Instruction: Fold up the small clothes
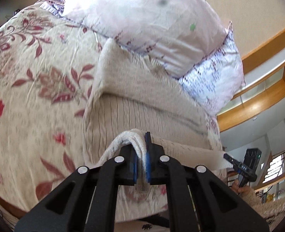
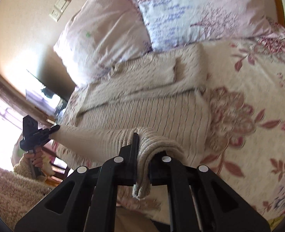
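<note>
A beige ribbed knit sweater (image 1: 142, 104) lies on a floral bedspread (image 1: 36, 73), its far end touching two pale printed pillows (image 1: 142, 19) against the wall. The left gripper (image 1: 141, 162) is clamped on a bunched edge of the knit; the right gripper (image 2: 142, 154) pinches the same edge further along, fabric stretched between them. A wall switch plate (image 2: 60, 6) sits beyond the pillows.
</note>
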A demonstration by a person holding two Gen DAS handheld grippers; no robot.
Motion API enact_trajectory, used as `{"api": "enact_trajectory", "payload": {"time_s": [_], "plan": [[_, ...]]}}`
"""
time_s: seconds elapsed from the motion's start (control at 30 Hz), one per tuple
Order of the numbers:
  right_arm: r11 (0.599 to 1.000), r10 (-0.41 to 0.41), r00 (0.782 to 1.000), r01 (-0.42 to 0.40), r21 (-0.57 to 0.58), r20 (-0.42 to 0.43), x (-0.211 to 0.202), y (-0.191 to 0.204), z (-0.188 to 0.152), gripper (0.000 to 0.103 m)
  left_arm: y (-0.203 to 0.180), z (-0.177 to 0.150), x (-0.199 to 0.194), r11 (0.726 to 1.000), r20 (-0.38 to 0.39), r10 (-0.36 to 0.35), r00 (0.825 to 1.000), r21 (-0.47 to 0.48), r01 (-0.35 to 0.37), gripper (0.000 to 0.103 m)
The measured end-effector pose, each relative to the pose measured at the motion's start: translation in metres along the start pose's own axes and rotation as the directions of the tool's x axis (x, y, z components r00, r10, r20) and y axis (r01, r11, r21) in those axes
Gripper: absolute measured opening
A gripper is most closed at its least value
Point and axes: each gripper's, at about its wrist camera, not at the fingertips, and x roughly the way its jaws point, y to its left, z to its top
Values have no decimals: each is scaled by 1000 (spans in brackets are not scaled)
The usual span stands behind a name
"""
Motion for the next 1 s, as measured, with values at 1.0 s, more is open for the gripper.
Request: {"api": "enact_trajectory", "payload": {"time_s": [1.0], "plan": [[960,-163,975,121,254,150,112,-59,124,8,13,152,135,987,24,103,994,-128,-99,6]]}}
